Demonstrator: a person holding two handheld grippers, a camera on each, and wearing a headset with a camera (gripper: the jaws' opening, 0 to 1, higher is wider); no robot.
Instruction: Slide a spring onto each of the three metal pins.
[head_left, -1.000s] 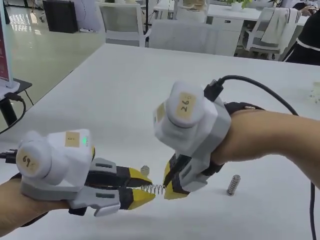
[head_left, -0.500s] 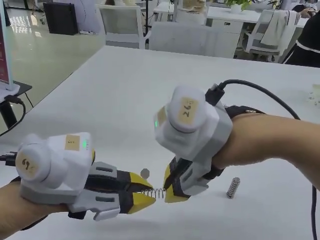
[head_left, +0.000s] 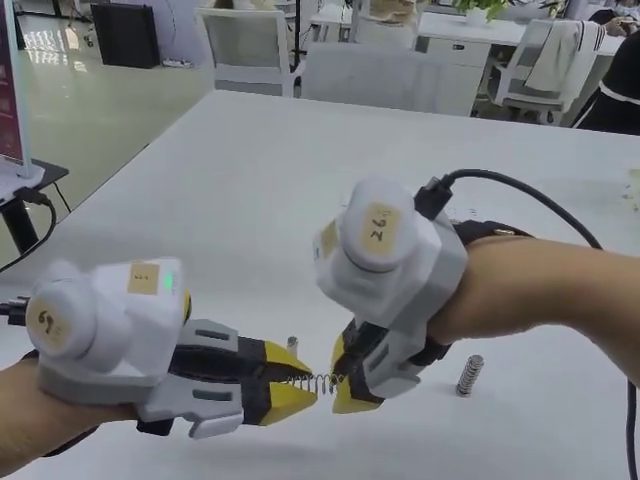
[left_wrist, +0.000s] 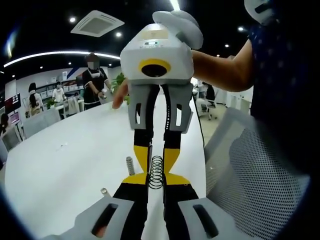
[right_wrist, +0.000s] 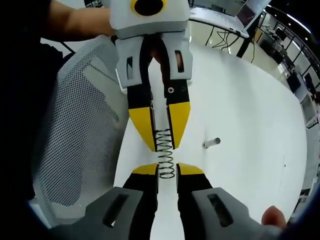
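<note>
Barely anything's moved: the left gripper (head_left: 303, 381) and right gripper (head_left: 341, 379) fingers stay clenched on either end of the thin wire coil spring (head_left: 319, 380), just in front of the short bare metal pin (head_left: 292, 343), so no threading yet.

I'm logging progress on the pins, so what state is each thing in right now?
held spring: horizontal, one end in each gripper.
left gripper: shut on held spring.
right gripper: shut on held spring.
sprung pin: upright on table, coil fitted.
bare pin: upright on table, no coil.
</note>
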